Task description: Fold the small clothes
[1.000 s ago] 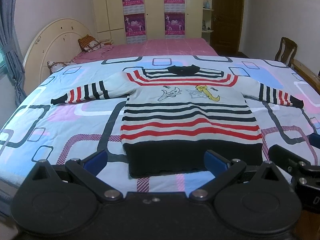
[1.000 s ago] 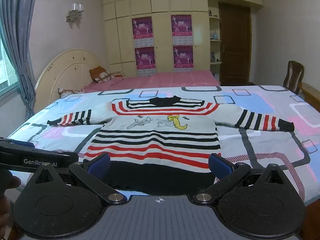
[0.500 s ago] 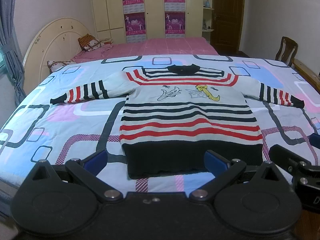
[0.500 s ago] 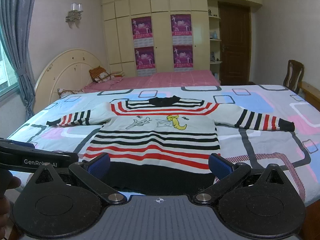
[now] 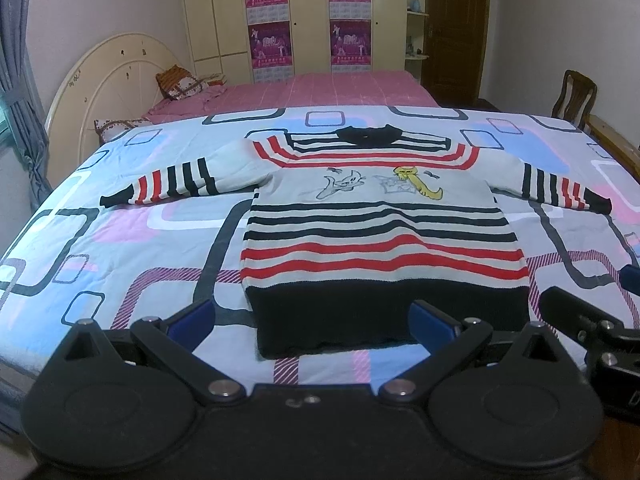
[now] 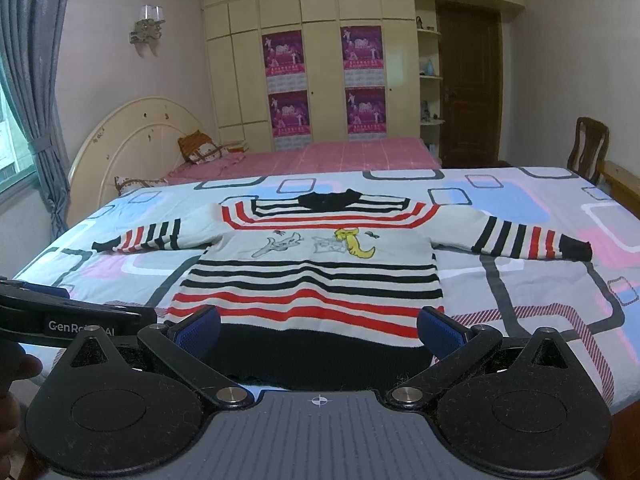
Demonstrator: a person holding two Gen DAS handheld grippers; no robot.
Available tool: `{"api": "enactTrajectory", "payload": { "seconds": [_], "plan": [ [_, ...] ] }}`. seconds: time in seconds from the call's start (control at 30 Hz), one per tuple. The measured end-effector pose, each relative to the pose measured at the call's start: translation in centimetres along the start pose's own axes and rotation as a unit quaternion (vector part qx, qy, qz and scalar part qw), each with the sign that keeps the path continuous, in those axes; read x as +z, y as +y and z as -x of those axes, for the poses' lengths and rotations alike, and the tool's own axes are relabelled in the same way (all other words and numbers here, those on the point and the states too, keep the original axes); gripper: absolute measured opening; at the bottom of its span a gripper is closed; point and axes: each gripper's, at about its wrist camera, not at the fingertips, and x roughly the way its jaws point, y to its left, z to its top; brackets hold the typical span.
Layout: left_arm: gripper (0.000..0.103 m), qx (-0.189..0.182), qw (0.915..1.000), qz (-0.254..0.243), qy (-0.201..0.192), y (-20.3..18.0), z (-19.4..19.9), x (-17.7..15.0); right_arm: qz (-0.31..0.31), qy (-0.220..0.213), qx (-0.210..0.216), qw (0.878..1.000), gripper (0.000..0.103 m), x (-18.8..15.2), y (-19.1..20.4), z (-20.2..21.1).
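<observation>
Striped sweater [image 5: 380,236] flat on bed [image 5: 120,248], sleeves out, just ahead of both claws. Left claw [image 5: 310,322] spread, empty, dark hem between its fingertips. Right claw [image 6: 318,326] spread, empty, hem ahead; left claw off its left side.

Very little has changed. In the left wrist view the sweater [image 5: 380,232] now sits a touch lower in the frame than a second ago, its black hem a shade closer to the left tongs [image 5: 312,322]. In the right wrist view the sweater [image 6: 312,276] has drifted slightly leftward, away from the right tongs' [image 6: 318,328] centre.
</observation>
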Motion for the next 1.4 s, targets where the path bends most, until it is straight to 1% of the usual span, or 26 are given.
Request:
{"api": "enactTrajectory", "payload": {
  "seconds": [0.4, 0.83, 1.1, 1.4],
  "plan": [
    [0.103, 0.002, 1.0000, 0.000, 0.005, -0.1, -0.8, 0.2, -0.005, 0.005, -0.003, 1.000, 0.103, 0.0, 0.0, -0.8],
    [0.103, 0.009, 0.9998, 0.000, 0.017, 0.0, -2.7, 1.2, -0.011, 0.013, -0.007, 1.000, 0.103, 0.4, -0.3, -2.2],
    [0.103, 0.014, 0.9996, 0.000, 0.023, 0.4, -4.7, 2.3, -0.015, 0.018, -0.017, 1.000, 0.103, 1.2, -1.1, -4.4],
    [0.103, 0.010, 0.9995, -0.003, 0.030, 1.6, -8.8, 4.9, -0.031, 0.022, -0.036, 0.999, 0.103, 2.4, -1.9, -8.3]
  ]
}}
